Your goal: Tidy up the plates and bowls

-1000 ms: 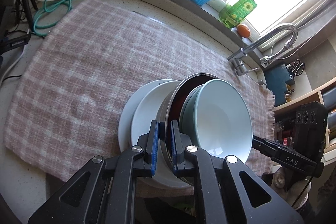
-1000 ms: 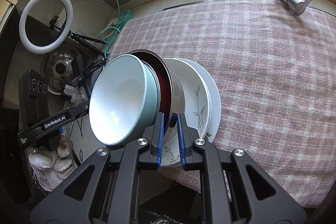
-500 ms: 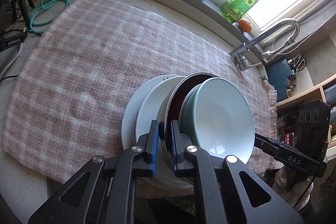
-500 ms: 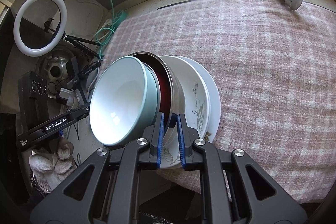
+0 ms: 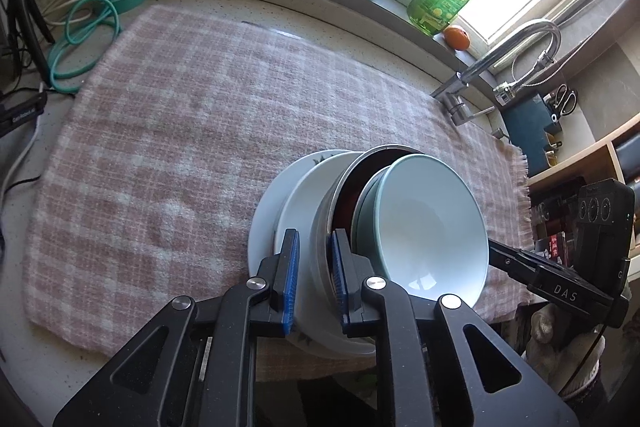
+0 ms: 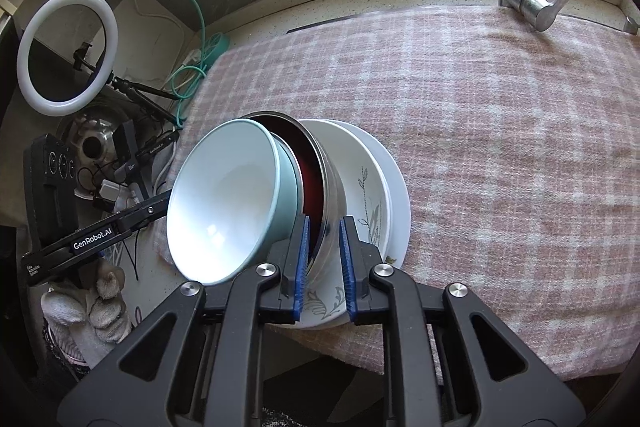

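Nested stack, steel bowl [image 5: 326,223] rim standing between both tools: left gripper [image 5: 313,281] and right gripper [image 6: 323,265], jaws just opening, narrow, straddling opposite edges above the plaid cloth [image 5: 180,131].

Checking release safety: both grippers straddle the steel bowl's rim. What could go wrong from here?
The left gripper and right gripper have just been opening with the steel bowl rim between their jaws; pulling back could snag it. The stack sits near the cloth's front edge; a nudge might tip the green bowl off.
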{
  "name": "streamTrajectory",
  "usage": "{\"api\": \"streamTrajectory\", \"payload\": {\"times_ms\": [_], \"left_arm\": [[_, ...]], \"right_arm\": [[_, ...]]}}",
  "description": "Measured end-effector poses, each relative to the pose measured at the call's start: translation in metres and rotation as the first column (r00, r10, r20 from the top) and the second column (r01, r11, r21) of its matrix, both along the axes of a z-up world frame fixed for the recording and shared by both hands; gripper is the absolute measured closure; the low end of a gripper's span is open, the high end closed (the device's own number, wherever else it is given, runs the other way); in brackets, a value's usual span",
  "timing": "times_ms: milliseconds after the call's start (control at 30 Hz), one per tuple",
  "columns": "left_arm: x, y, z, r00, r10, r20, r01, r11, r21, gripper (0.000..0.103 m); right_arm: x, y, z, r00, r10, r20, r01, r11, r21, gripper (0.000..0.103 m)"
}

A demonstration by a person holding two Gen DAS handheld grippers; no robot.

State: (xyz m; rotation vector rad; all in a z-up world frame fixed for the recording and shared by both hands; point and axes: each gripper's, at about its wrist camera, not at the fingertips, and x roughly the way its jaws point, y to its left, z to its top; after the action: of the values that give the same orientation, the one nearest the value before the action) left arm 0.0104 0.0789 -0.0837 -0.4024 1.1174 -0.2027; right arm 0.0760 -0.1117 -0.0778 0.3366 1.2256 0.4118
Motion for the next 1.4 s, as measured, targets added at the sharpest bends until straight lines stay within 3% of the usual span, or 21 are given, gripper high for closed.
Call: {"api": "streamTrajectory", "payload": {"times_ms": [133,200,367,500,633,700,900,1400], "left_arm": [[-0.005,0.007,0.017,0.999,-0.001,0.053,-0.002,0.997,0.072,0.087],[-0.011,0.009,0.028,0.996,0.015,0.084,-0.024,0.995,0.098,0.087],[-0.031,-0.003,0.057,0.982,0.058,0.177,-0.085,0.985,0.147,0.083],[-0.052,-0.031,0.07,0.972,0.039,0.233,-0.091,0.972,0.216,0.061],[-0.07,-0.05,0.072,0.97,0.045,0.24,-0.102,0.967,0.233,0.043],[-0.077,-0.056,0.072,0.967,0.052,0.248,-0.122,0.953,0.276,0.035],[-0.09,-0.063,0.071,0.971,0.078,0.227,-0.148,0.939,0.31,0.032],[-0.09,-0.068,0.08,0.968,0.056,0.244,-0.128,0.948,0.29,0.031]], "right_arm": [[-0.007,-0.005,0.018,0.997,-0.04,0.065,0.041,0.999,-0.019,0.075],[-0.011,-0.007,0.028,0.995,-0.036,0.094,0.039,0.999,-0.03,0.065],[-0.021,-0.013,0.05,0.985,-0.001,0.173,0.016,0.996,-0.083,0.059],[-0.035,-0.022,0.066,0.97,0.012,0.245,0.018,0.993,-0.12,0.042],[-0.049,-0.026,0.073,0.961,0.028,0.274,0.009,0.991,-0.132,0.032],[-0.057,-0.028,0.075,0.956,0.019,0.292,0.021,0.991,-0.134,0.023],[-0.072,-0.033,0.075,0.948,-0.033,0.315,0.079,0.987,-0.136,0.02],[-0.078,-0.03,0.082,0.94,-0.04,0.339,0.099,0.982,-0.158,0.02]]}}
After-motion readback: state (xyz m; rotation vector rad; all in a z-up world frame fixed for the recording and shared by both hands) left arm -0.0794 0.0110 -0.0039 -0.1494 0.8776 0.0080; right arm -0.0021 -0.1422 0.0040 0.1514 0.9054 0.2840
